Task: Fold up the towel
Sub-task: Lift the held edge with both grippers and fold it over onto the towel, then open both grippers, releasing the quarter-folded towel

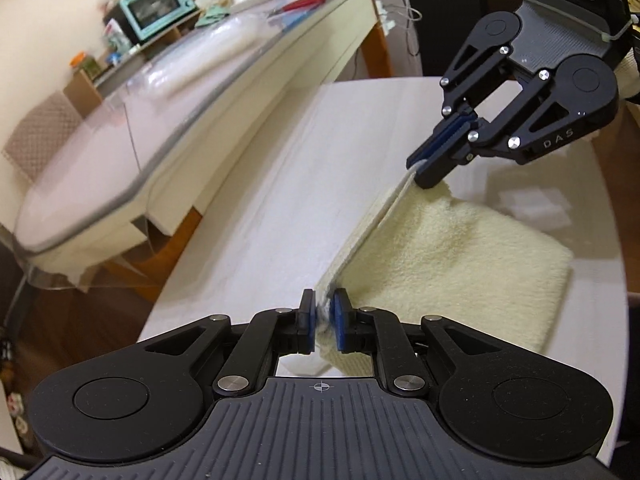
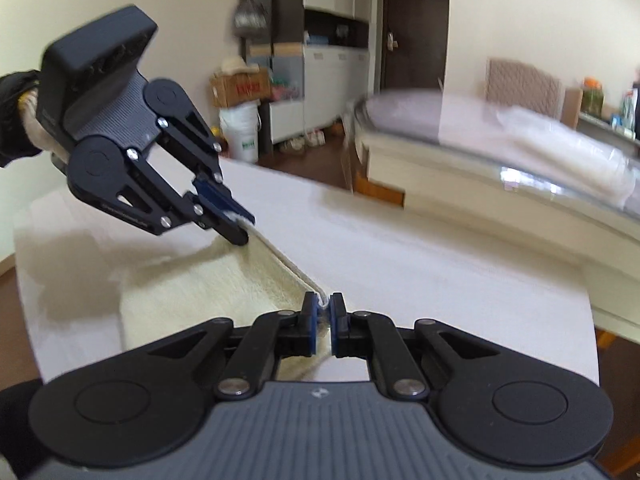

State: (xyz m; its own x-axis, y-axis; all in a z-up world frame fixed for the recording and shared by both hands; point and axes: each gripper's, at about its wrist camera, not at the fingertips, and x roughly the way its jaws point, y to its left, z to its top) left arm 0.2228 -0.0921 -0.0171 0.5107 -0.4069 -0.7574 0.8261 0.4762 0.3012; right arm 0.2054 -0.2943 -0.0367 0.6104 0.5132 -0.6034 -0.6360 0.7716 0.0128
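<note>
A cream terry towel [image 1: 456,256] lies on a white table [image 1: 256,216], one edge lifted and stretched taut between both grippers. My left gripper [image 1: 323,308] is shut on one corner of that edge. My right gripper [image 1: 420,168] is shut on the other corner, a little above the table. In the right wrist view the right gripper [image 2: 325,312] pinches the towel [image 2: 200,288] edge, and the left gripper [image 2: 242,226] holds the far corner. The rest of the towel rests flat on the table [image 2: 420,264].
A second table with a glass top [image 1: 132,128] stands to the left, carrying a teal toaster oven [image 1: 158,10] and clutter. A padded chair [image 1: 40,136] sits beside it. Cabinets, a cardboard box [image 2: 240,88] and a white bucket [image 2: 242,132] stand at the back.
</note>
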